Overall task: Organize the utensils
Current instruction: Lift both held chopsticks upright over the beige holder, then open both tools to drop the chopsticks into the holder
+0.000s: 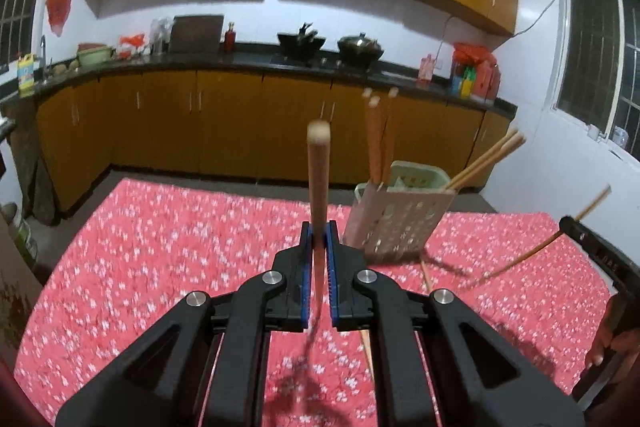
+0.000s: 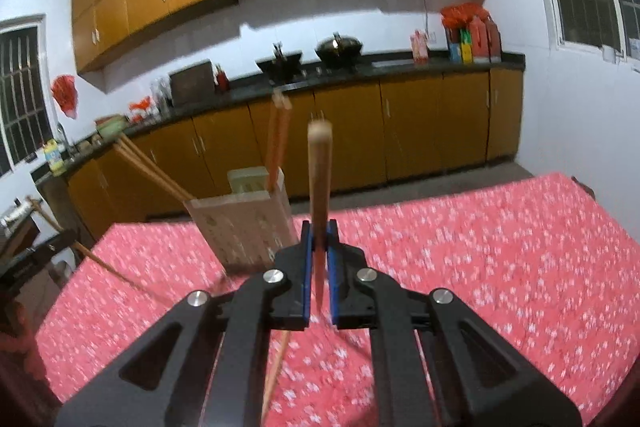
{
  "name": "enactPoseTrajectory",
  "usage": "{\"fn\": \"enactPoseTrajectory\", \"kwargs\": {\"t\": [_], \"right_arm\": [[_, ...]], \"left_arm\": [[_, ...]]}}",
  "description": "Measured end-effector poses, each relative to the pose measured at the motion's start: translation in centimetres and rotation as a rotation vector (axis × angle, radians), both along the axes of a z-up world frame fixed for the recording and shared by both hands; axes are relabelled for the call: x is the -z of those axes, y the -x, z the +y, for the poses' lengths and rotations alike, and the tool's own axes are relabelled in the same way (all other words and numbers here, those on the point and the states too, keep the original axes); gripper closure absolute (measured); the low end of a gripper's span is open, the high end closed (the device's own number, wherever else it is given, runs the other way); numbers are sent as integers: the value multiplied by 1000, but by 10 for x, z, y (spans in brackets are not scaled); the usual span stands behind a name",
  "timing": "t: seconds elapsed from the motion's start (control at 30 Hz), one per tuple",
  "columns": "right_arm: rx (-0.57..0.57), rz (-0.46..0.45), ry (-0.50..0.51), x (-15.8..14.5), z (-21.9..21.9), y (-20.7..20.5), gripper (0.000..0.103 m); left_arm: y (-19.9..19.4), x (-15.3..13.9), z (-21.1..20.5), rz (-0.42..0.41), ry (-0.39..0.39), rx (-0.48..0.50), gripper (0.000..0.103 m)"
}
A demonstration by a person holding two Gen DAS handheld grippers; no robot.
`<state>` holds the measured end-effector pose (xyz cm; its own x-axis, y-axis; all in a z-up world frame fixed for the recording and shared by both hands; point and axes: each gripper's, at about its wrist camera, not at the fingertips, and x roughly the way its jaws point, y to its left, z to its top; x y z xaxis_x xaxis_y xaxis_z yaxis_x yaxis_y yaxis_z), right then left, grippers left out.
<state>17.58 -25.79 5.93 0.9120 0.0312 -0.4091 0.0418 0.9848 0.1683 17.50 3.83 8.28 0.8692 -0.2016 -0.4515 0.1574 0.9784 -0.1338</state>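
My left gripper [image 1: 319, 233] is shut on a wooden chopstick [image 1: 318, 179] that stands upright between its blue pads, above the red floral tablecloth. My right gripper [image 2: 319, 233] is shut on another wooden chopstick [image 2: 319, 179], also upright. A perforated plastic utensil holder [image 1: 394, 219] stands on the table to the right of the left gripper and holds several chopsticks [image 1: 376, 139]. In the right wrist view the holder [image 2: 248, 227] is just left of the gripper. The right gripper [image 1: 592, 243] with its chopstick shows at the left view's right edge. A loose chopstick [image 2: 276, 371] lies on the cloth below the right gripper.
The table with the red floral cloth [image 1: 160, 247] fills the foreground. Behind it runs a kitchen counter [image 1: 240, 61] with woks, bottles and orange cabinets. Another loose chopstick [image 1: 366, 347] lies on the cloth by the left gripper. The left gripper's body [image 2: 36, 255] shows at left.
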Motion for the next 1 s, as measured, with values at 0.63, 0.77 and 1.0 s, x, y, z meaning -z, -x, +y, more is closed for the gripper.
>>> {"fn": "enactPoseTrajectory", "kwargs": {"t": [0.63, 0.77, 1.0], "right_arm": [[-63, -311, -6, -112, 36, -48, 95], [-57, -297, 18, -104, 41, -78, 95], [-72, -177, -12, -69, 40, -119, 95]], "left_arm": [[-29, -101, -54, -318, 67, 17, 96], [-48, -103, -64, -353, 73, -21, 96], [-82, -78, -71, -307, 104, -41, 96]]}}
